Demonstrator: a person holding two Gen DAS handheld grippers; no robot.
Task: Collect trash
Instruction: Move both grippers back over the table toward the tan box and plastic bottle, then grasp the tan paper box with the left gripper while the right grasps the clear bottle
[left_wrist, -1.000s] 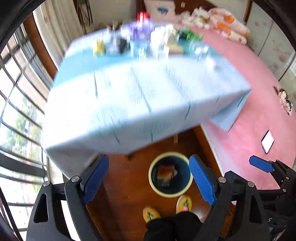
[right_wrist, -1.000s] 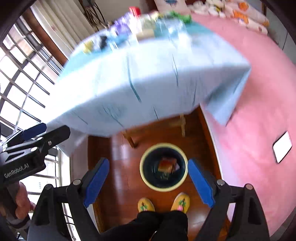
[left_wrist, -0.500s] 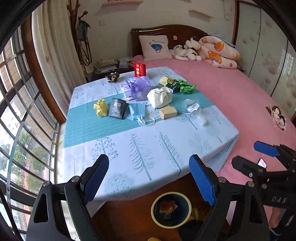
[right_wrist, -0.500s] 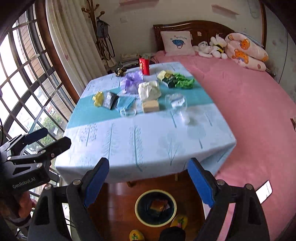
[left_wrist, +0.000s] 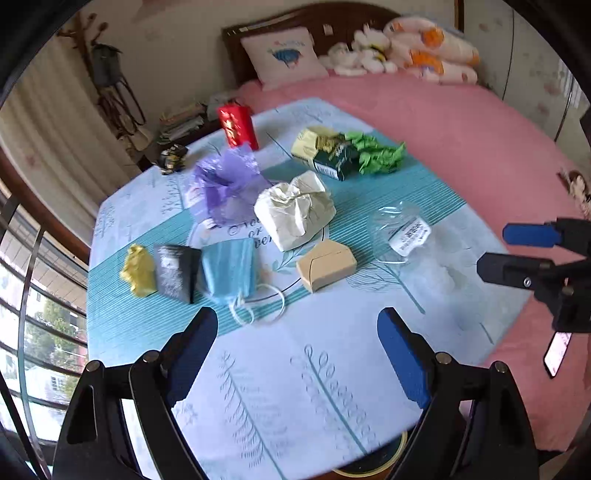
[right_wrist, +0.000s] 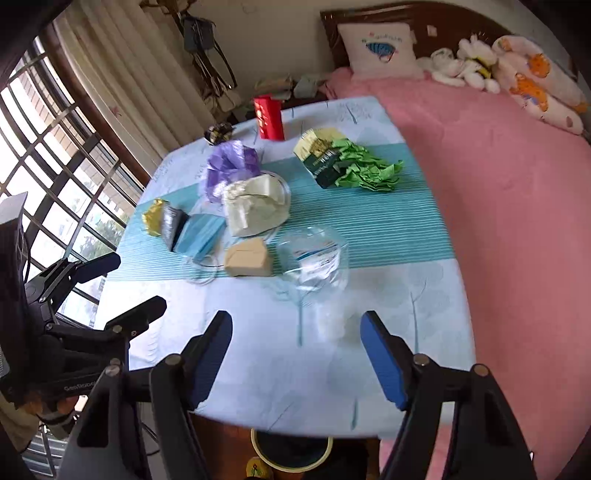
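Trash lay scattered over the bench (left_wrist: 332, 387) under its blue cloth, beside a pink bed (left_wrist: 461, 129). We held the left tool (left_wrist: 295, 354) spread and empty above the near edge, its blue pads pointing toward a blue mask (left_wrist: 229, 269) with white loops. Our right tool (right_wrist: 295, 354) was also empty; its jaws had just been closing somewhat, yet they stood apart with nothing between them, aimed at a clear plastic wrapper (right_wrist: 314, 258). Between mask and wrapper sat a tan box (right_wrist: 247, 258). Left of the mask were a black packet (left_wrist: 173, 269) and a yellow wad (left_wrist: 138, 271), touching. Behind them we saw a crumpled white bag (left_wrist: 295, 214), a purple bag (left_wrist: 227, 181), a red carton (left_wrist: 236, 125) upright at the far edge, and a dark green pack (right_wrist: 325, 166) against green paper (right_wrist: 369, 170). Below the bench's near edge, a yellow-rimmed bin (right_wrist: 291, 454) showed on the floor.
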